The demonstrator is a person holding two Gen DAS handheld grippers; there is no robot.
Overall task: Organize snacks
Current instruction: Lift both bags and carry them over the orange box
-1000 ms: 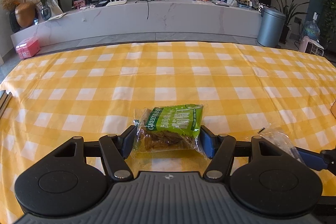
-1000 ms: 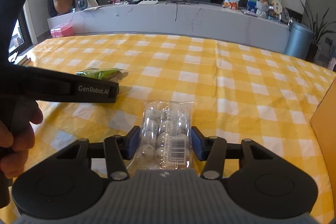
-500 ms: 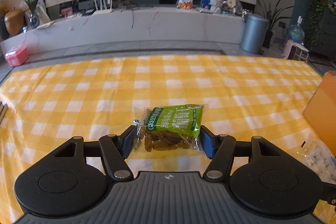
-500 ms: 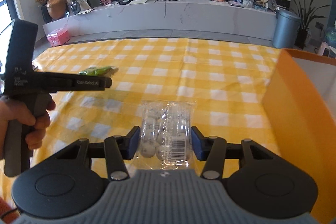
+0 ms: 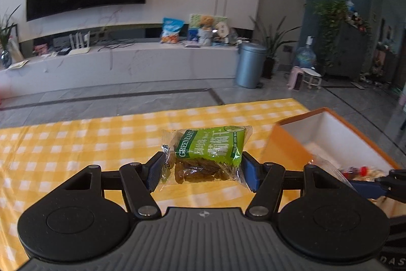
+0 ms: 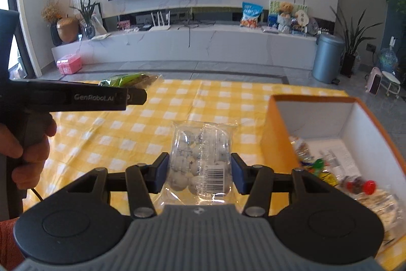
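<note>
My left gripper [image 5: 203, 173] is shut on a green raisin packet [image 5: 208, 153], held above the yellow checked tablecloth [image 5: 76, 144]. My right gripper [image 6: 199, 173] is shut on a clear bag of white candies [image 6: 200, 161], also held above the cloth. An orange box [image 6: 274, 141] with a white inside stands at the right in both views [image 5: 284, 149]; several snacks [image 6: 355, 184] lie in it. The left gripper and its green packet [image 6: 127, 79] show at the left of the right wrist view. The right gripper's fingertip [image 5: 368, 188] shows over the box in the left wrist view.
The table's far edge [image 6: 228, 81] is close ahead. Beyond it are grey floor, a white TV bench [image 6: 203, 42], a grey bin [image 6: 327, 57] and plants. The person's left hand [image 6: 25, 151] holds the left gripper's handle.
Both grippers have risen and swung right with their packets. The orange box has come into view, close on the right of both.
</note>
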